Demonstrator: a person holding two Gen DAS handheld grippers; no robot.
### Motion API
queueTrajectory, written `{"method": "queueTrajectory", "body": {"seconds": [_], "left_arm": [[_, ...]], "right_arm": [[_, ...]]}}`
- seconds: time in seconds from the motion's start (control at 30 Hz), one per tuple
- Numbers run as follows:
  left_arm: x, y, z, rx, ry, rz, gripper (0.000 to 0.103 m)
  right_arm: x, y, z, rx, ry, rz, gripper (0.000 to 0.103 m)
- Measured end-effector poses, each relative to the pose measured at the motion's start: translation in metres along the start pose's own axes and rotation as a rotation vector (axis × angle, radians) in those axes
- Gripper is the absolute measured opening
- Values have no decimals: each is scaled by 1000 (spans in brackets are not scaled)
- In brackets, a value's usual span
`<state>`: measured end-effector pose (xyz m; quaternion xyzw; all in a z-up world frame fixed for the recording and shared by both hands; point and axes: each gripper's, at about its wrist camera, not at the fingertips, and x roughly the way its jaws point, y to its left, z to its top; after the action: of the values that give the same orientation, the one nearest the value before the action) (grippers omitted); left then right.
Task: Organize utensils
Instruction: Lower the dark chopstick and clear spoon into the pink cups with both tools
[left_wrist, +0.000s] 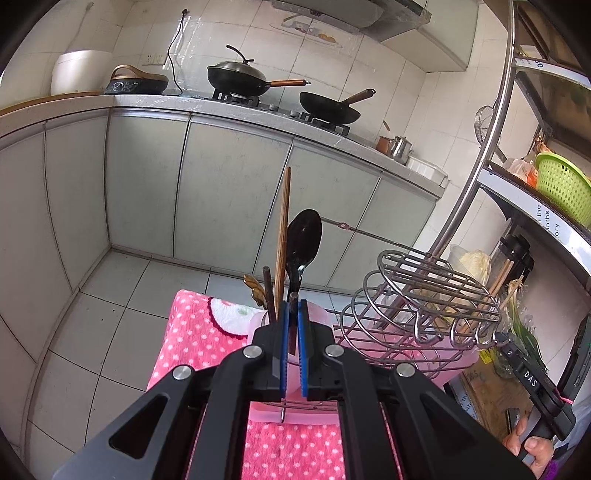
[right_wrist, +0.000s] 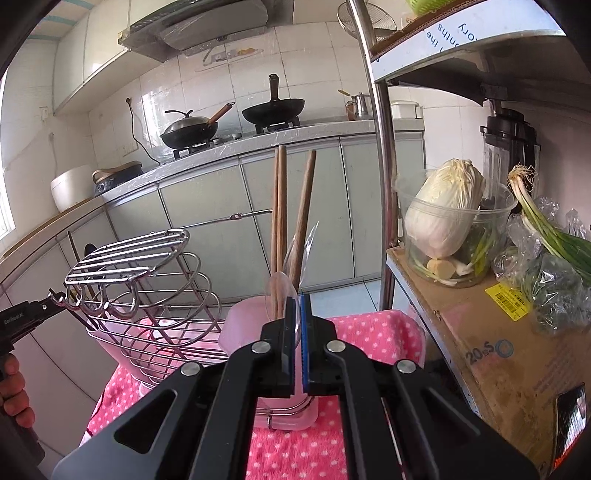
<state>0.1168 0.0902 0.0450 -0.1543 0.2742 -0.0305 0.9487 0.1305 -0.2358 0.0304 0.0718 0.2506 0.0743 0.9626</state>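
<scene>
My left gripper (left_wrist: 293, 308) is shut on the dark handle of a utensil (left_wrist: 293, 321) that stands in a pale pink cup (left_wrist: 258, 321). A black spoon (left_wrist: 303, 240), a wooden spatula (left_wrist: 282, 236) and other handles rise from that cup. My right gripper (right_wrist: 295, 306) is shut on a clear plastic spoon (right_wrist: 280, 291) over a second pink cup (right_wrist: 240, 325). Wooden chopsticks (right_wrist: 280, 206) and another clear spoon (right_wrist: 308, 240) stand in that cup. Both cups sit at the ends of a metal wire rack (right_wrist: 147, 280), which also shows in the left wrist view (left_wrist: 417, 295).
The rack stands on a pink dotted towel (right_wrist: 369, 332). A steel shelf post (right_wrist: 384, 184) and a cardboard box (right_wrist: 491, 343) holding a cabbage tub (right_wrist: 443, 221) and green onions are at the right. Cabinets and a stove with woks (left_wrist: 258, 79) are behind.
</scene>
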Motion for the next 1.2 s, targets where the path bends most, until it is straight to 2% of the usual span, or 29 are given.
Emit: {"method": "queueTrajectory", "body": {"seconds": [0.4,0.83,1.2], "left_arm": [[4,-1,-8,10,26,10,4],[2,-10,-8,21,20,29,4],[3,-18,-8,18,26,46,11]], "right_arm": [[-1,1,0,-2,9,3,3],[-1,1,0,6,10,13,3],[-1,0,1,7,20,15,3]]}}
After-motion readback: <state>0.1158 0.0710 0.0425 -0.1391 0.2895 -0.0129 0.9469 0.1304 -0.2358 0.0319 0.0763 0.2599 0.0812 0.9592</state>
